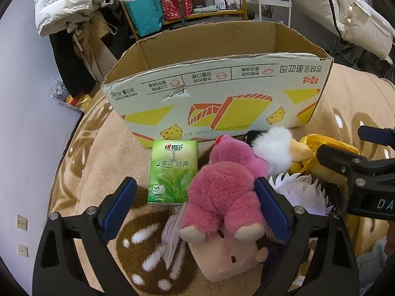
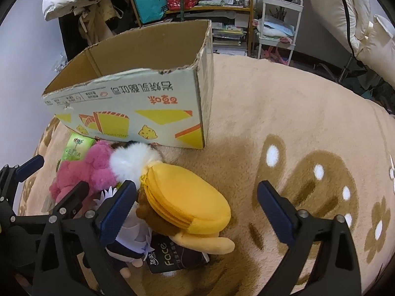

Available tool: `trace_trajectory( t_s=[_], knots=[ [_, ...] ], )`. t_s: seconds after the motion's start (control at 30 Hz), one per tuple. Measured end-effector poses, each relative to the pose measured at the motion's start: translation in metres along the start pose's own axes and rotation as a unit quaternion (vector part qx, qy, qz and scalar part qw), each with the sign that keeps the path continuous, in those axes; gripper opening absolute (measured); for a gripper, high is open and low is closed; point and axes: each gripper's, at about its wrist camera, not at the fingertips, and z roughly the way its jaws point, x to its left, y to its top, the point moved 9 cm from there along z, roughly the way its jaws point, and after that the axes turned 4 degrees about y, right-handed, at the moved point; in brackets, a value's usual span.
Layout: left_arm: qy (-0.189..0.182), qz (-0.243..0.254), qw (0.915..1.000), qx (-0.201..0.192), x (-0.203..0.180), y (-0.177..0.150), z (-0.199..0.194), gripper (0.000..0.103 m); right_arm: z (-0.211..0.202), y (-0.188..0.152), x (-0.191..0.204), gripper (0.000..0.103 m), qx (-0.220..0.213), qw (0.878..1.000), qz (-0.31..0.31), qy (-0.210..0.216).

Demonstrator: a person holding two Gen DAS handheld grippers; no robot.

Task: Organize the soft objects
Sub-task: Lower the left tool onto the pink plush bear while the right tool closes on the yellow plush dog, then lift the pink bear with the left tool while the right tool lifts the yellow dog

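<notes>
My left gripper (image 1: 195, 202) is open around a pink plush bear (image 1: 222, 192). Its right pad lies against the fur and the left pad stands apart from it. The bear rests on a peach pig-faced plush (image 1: 227, 254). My right gripper (image 2: 197, 209) is open over a yellow zip pouch plush (image 2: 187, 202), with the left pad beside the plush and the right pad well away. A white fluffy pompom (image 2: 130, 160) lies between the pink and yellow toys. A doll with white spiky hair (image 2: 128, 231) is partly hidden under my right gripper's left finger.
An open cardboard box (image 1: 222, 91) stands just behind the toys on the tan patterned blanket (image 2: 271, 113). A green tissue pack (image 1: 172, 172) lies left of the bear, and a black tissue pack (image 2: 167, 256) sits under the yellow plush. Shelves and clothes are behind.
</notes>
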Motion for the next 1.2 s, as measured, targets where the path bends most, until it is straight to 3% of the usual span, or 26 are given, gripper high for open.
trace_trajectory(
  t_s=[0.13,0.27,0.4,0.67,0.9,1.03,1.2],
  knots=[
    [0.008,0.005,0.9999,-0.010,-0.001,0.001,-0.003,0.090,0.004,-0.003,0.002,0.093,0.013,1.000,0.009,0.018],
    [-0.005,0.007,0.9999,-0.007,-0.006,0.000,-0.002,0.083,0.009,-0.009,0.004,0.078,0.031,0.998,0.025,0.041],
    [-0.008,-0.001,0.9999,-0.006,-0.006,-0.001,-0.001,0.082,0.009,-0.010,0.006,0.076,0.031,0.999,0.022,0.039],
    [-0.054,0.004,0.9984,0.014,-0.020,-0.006,0.003,0.055,0.009,-0.010,0.006,0.076,0.032,0.999,0.023,0.036],
    [-0.061,-0.009,0.9980,0.015,-0.018,-0.007,0.004,0.052,0.010,-0.011,0.008,0.074,0.034,0.999,0.019,0.029],
    [-0.063,-0.016,0.9977,0.016,-0.016,-0.007,0.004,0.051,0.011,-0.011,0.009,0.063,0.038,0.999,0.014,0.020],
    [-0.065,-0.022,0.9975,0.016,-0.014,-0.006,0.003,0.050,0.010,-0.012,0.009,0.059,0.037,0.999,0.011,0.014]
  ],
)
